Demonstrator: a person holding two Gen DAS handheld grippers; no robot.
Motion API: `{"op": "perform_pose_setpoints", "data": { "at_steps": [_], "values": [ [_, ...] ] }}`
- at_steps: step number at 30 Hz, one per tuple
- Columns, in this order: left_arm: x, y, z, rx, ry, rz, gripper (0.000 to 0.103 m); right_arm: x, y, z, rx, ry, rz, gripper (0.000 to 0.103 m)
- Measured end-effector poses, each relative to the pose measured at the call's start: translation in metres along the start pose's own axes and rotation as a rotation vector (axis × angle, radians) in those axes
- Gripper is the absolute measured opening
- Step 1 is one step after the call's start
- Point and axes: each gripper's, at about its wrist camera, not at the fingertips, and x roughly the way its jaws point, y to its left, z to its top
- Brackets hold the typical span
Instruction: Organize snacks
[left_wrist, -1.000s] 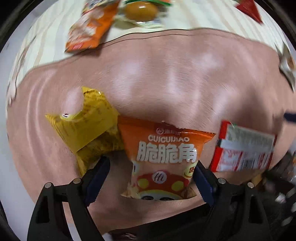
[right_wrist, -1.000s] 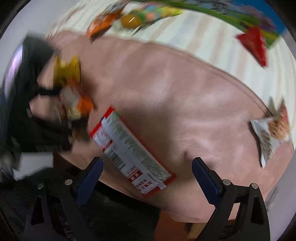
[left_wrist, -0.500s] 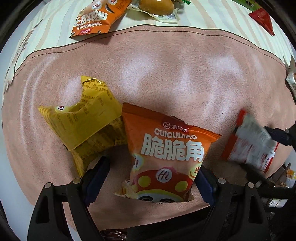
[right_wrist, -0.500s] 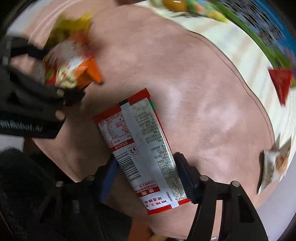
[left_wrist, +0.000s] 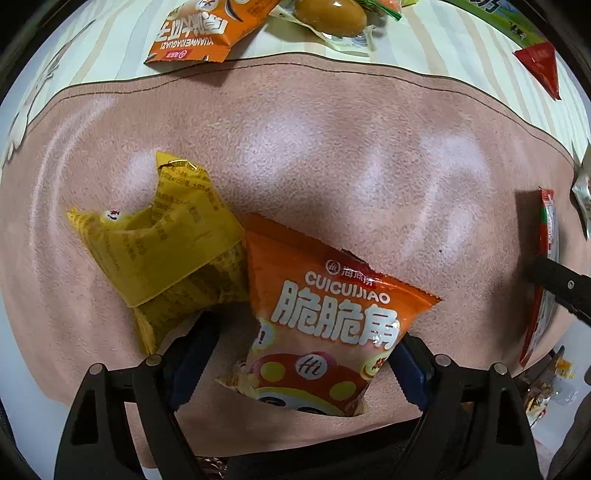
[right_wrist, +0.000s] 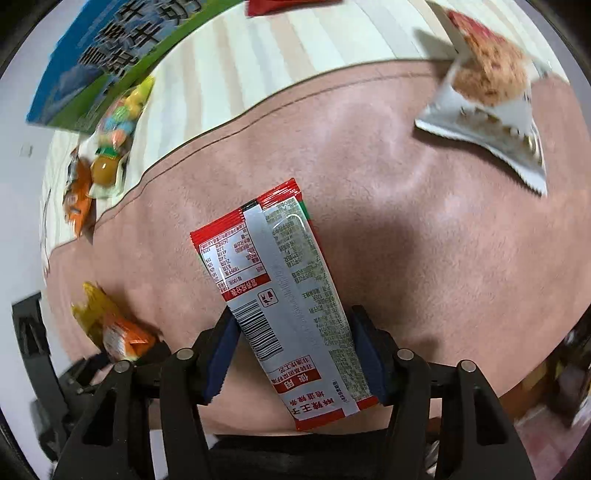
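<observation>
Snacks scattered over a pink mat (left_wrist: 332, 147) on a striped table (right_wrist: 229, 74).
Left gripper (left_wrist: 299, 354) pinches an orange packet (left_wrist: 325, 332); right gripper (right_wrist: 291, 350), jaws just reopening slightly, clamps a red-and-silver packet (right_wrist: 280, 288) above the mat.

The pink mat (left_wrist: 332, 155) looks like matt, napped cloth; the orange snack bag (left_wrist: 325, 321) and red-and-silver packet (right_wrist: 280, 288) are glossy plastic film, the yellow pack (left_wrist: 166, 251) crinkled, duller foil

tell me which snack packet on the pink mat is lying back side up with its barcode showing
The red-and-silver packet between the right gripper pads; the orange CUICUIJIAO bag shows its printed front.
</observation>
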Motion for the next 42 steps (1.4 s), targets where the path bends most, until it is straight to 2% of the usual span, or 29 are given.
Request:
{"op": "perform_pose_setpoints", "data": {
  "at_steps": [1,3,4,9,10,13,16,19,21,22,32,42],
  "values": [
    [0.001,0.001,0.001,-0.001,0.001,-0.001,0.087,0.001,0.0,0.001,-0.003,0.013,0.01,0.075],
    [0.002,0.004,0.002,-0.003,0.002,-0.003,0.087,-0.003,0.005,0.001,-0.031,0.02,-0.006,0.075],
    [0.003,0.004,0.002,-0.001,0.001,-0.004,0.087,-0.002,0.021,0.018,-0.057,0.02,-0.024,0.075],
    [0.005,0.005,-0.002,-0.012,-0.01,-0.01,0.087,0.011,0.049,0.017,-0.174,0.03,-0.117,0.075],
    [0.003,0.005,-0.004,-0.015,-0.013,-0.011,0.085,0.015,0.051,0.015,-0.184,0.031,-0.131,0.075],
    [-0.006,0.005,-0.011,-0.016,-0.027,-0.024,0.068,0.027,0.057,0.013,-0.193,0.028,-0.165,0.075],
    [-0.01,0.002,-0.014,-0.005,-0.042,-0.012,0.061,0.034,0.063,0.013,-0.179,0.006,-0.209,0.06],
    [-0.015,0.002,-0.016,-0.008,-0.052,-0.01,0.057,0.031,0.063,0.011,-0.169,-0.011,-0.195,0.05],
    [-0.02,0.003,-0.017,-0.016,-0.058,-0.016,0.054,0.024,0.058,0.01,-0.171,-0.021,-0.177,0.047],
    [-0.022,0.003,-0.017,-0.019,-0.061,-0.021,0.044,0.02,0.057,0.011,-0.175,-0.017,-0.175,0.047],
    [-0.063,-0.003,-0.003,-0.035,-0.116,-0.075,0.044,-0.046,0.044,0.026,-0.183,-0.065,-0.024,0.045],
    [-0.175,-0.029,0.039,-0.019,-0.294,-0.212,0.044,-0.145,0.061,0.062,-0.216,-0.193,0.133,0.044]
  ]
}}
